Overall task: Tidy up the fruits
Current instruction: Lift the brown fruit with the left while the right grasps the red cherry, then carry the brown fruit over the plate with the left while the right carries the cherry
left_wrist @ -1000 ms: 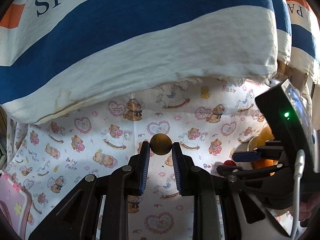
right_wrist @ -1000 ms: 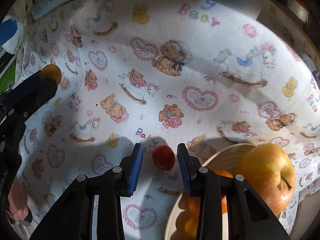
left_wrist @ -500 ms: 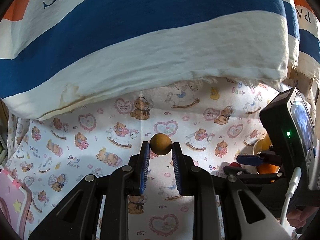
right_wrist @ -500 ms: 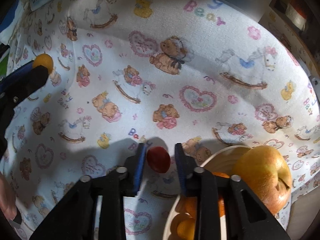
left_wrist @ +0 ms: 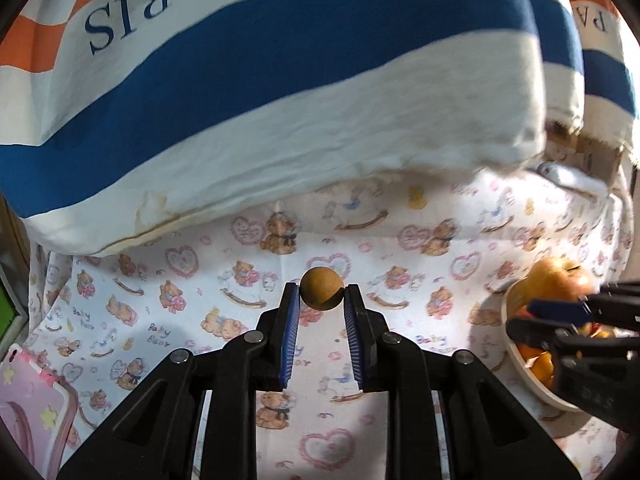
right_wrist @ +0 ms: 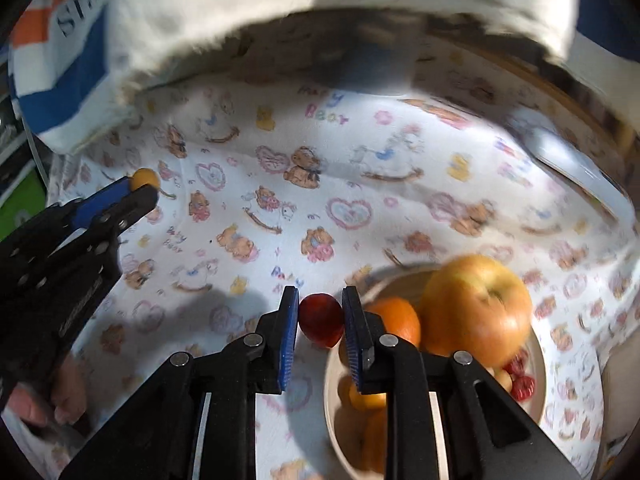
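Left wrist: the left tool [left_wrist: 322,300] is gripping a tan fruit [left_wrist: 322,289] above the sheet [left_wrist: 224,280].

Right wrist: the right tool [right_wrist: 320,308] is pinching a red fruit [right_wrist: 321,319] beside the bowl [right_wrist: 536,376]; it should clear the rim, then release low, avoiding the apple [right_wrist: 478,304].

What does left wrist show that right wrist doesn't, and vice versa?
Left wrist only: a pink case at lower left, and the left hand-held gripper seen head-on, clamping a small brownish-yellow fruit.

Right wrist only: the right hand-held gripper clamping a small red fruit, and red berries in the bowl.

Both: bowl, apple, bear-print cloth, striped cushion.
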{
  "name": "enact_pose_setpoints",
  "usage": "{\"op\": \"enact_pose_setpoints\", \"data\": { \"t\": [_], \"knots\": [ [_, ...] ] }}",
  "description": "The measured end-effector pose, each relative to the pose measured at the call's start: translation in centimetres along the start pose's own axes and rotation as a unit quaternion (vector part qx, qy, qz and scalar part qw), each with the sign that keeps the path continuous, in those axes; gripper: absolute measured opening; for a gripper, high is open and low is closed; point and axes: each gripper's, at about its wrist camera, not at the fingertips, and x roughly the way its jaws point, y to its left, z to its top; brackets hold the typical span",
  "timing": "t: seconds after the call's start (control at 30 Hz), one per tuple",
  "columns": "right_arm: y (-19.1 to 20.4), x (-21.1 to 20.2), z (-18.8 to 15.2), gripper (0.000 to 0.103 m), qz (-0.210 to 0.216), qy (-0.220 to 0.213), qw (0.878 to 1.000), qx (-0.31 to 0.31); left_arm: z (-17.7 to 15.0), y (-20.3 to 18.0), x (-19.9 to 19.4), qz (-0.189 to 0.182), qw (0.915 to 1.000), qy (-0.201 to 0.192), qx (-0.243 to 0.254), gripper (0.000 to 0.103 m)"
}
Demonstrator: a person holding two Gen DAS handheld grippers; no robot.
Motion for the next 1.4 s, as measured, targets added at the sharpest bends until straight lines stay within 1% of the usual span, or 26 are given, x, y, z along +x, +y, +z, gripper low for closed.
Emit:
{"op": "enact_pose_setpoints", "data": {
  "t": [0.07,0.2,0.27,0.3,0.43,0.5,0.6,0.73,0.8,0.87,0.97,1.1,1.23,1.33,1.4],
  "knots": [
    [-0.5,-1.8,-0.9,0.023,-0.006,-0.019,1.000,0.003,0.2,-0.4,-0.7,-0.001,0.9999,-0.014,0.006,0.022],
    [-1.7,-5.7,-1.7,0.023,-0.002,-0.061,0.998,0.016,0.2,-1.6,-2.0,-0.009,0.9988,-0.038,0.030,0.022],
    [-2.0,-7.8,-1.9,0.023,-0.001,-0.084,0.996,0.020,0.6,-1.8,-2.5,-0.024,0.9987,-0.040,0.021,0.022],
    [-2.1,-8.5,-1.8,0.023,0.002,-0.096,0.995,0.022,0.8,-1.8,-2.9,-0.029,0.9985,-0.043,0.017,0.022],
    [-3.6,-13.2,-3.1,0.023,0.000,-0.153,0.988,0.035,1.7,-2.6,-5.4,-0.034,0.9955,-0.084,0.027,0.022],
    [-4.5,-14.9,-3.9,0.023,-0.005,-0.177,0.983,0.043,2.0,-3.0,-6.6,-0.045,0.9938,-0.098,0.027,0.022],
    [-5.6,-15.9,-4.8,0.023,-0.020,-0.191,0.980,0.051,2.3,-4.0,-8.4,-0.063,0.9913,-0.112,0.028,0.022],
    [-7.1,-16.9,-6.0,0.023,-0.035,-0.207,0.976,0.059,2.1,-6.2,-10.8,-0.093,0.9854,-0.133,0.051,0.022],
    [-7.8,-17.3,-6.5,0.023,-0.043,-0.215,0.974,0.064,1.9,-7.1,-11.5,-0.116,0.9844,-0.119,0.058,0.022],
    [-8.4,-17.7,-6.9,0.023,-0.040,-0.223,0.972,0.065,1.5,-8.4,-11.8,-0.130,0.9834,-0.105,0.071,0.022],
    [-8.9,-18.1,-7.6,0.023,-0.048,-0.239,0.968,0.064,0.8,-10.3,-11.8,-0.140,0.9812,-0.096,0.092,0.022],
    [-9.5,-17.8,-8.6,0.023,-0.054,-0.249,0.964,0.074,0.5,-12.2,-11.6,-0.160,0.9794,-0.072,0.100,0.022],
    [-10.7,-17.1,-8.8,0.023,-0.059,-0.236,0.965,0.096,0.5,-14.3,-10.6,-0.168,0.9790,-0.048,0.105,0.022],
    [-11.4,-16.4,-9.2,0.023,-0.084,-0.233,0.964,0.096,0.1,-15.9,-9.5,-0.174,0.9782,-0.027,0.110,0.022],
    [-11.8,-15.9,-9.4,0.023,-0.087,-0.225,0.966,0.096,-0.3,-17.1,-8.4,-0.173,0.9778,-0.011,0.117,0.022]
  ]
}}
